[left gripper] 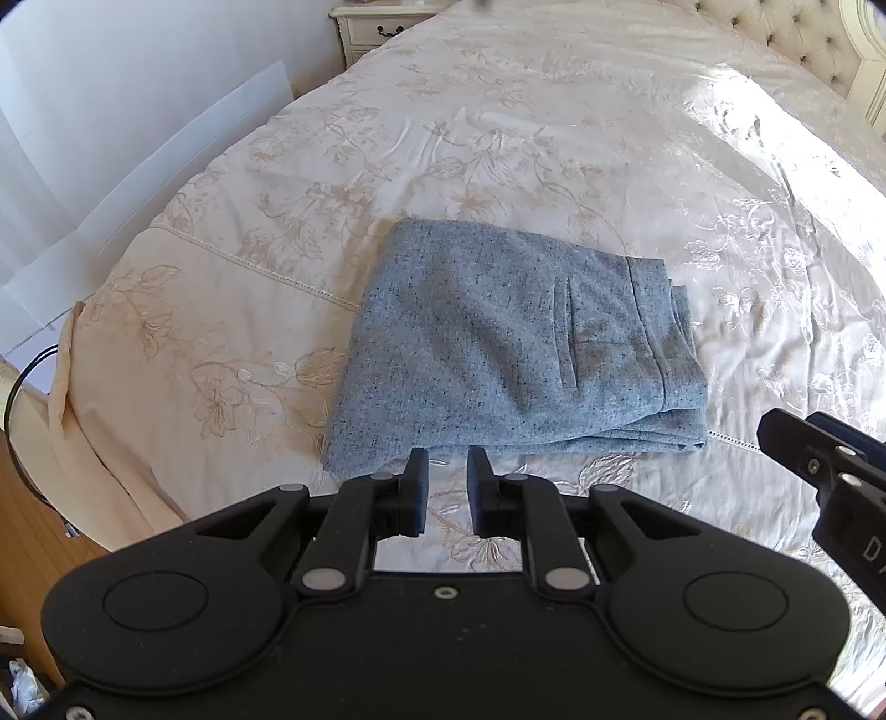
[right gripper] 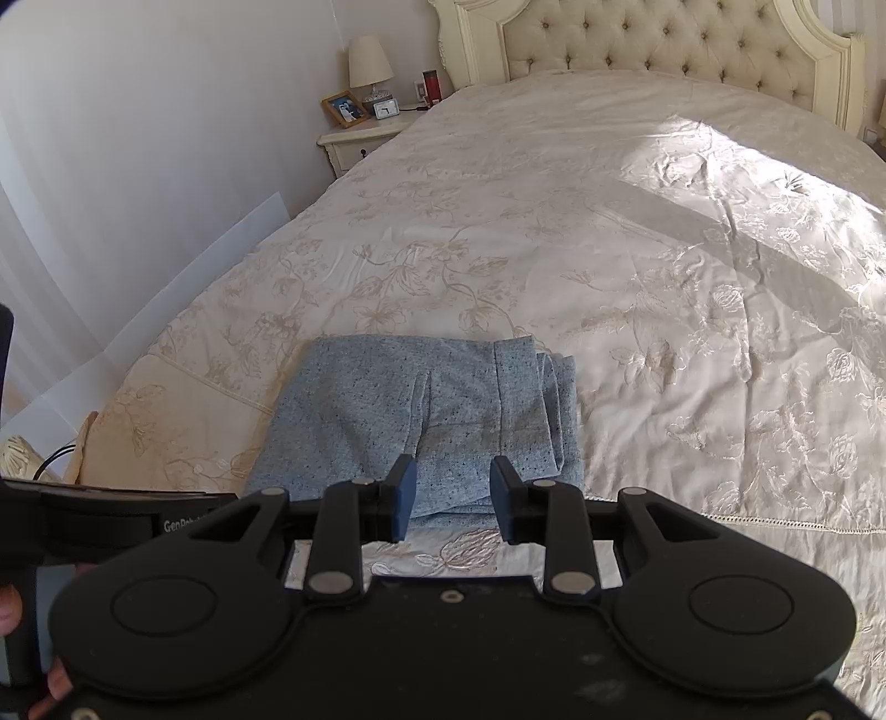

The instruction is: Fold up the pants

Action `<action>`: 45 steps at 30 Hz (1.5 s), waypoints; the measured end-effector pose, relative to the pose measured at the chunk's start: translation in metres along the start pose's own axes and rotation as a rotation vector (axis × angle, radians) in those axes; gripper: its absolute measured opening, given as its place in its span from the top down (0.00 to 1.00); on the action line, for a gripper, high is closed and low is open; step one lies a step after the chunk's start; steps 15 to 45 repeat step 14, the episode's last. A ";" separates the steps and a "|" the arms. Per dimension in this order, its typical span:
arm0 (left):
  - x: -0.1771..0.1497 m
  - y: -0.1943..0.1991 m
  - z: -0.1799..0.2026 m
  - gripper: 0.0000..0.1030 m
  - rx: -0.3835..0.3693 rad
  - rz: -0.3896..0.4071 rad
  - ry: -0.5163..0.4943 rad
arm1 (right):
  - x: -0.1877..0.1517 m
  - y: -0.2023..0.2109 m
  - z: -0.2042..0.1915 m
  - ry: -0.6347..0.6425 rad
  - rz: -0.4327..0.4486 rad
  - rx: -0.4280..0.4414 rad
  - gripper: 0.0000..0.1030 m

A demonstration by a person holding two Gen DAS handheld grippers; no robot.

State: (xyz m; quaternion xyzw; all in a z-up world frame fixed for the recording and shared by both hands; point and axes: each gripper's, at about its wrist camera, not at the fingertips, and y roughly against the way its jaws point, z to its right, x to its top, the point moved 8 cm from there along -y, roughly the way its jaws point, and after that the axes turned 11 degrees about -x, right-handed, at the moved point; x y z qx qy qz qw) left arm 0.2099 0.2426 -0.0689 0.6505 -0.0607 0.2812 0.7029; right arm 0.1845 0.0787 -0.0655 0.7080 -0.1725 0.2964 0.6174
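The grey-blue speckled pants (left gripper: 509,343) lie folded into a compact rectangle on the cream bedspread (left gripper: 498,138), layered edges to the right. They also show in the right wrist view (right gripper: 421,410). My left gripper (left gripper: 447,465) hovers just in front of the pants' near edge, jaws a small gap apart and empty. My right gripper (right gripper: 453,476) is open and empty, just in front of the pants' near edge. The right gripper's body shows at the right edge of the left wrist view (left gripper: 830,471).
The embroidered bedspread (right gripper: 609,249) stretches back to a tufted headboard (right gripper: 637,39). A nightstand (right gripper: 360,138) with a lamp, photo frame and clock stands at the far left. The bed's left edge drops off beside a white wall; a black cable (left gripper: 22,399) hangs there.
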 end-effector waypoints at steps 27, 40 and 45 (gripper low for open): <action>-0.007 0.004 0.009 0.77 0.005 0.007 -0.009 | -0.002 0.002 0.003 0.000 -0.001 0.011 0.69; -0.007 0.004 0.009 0.77 0.005 0.007 -0.009 | -0.002 0.002 0.003 0.000 -0.001 0.011 0.69; -0.007 0.004 0.009 0.77 0.005 0.007 -0.009 | -0.002 0.002 0.003 0.000 -0.001 0.011 0.69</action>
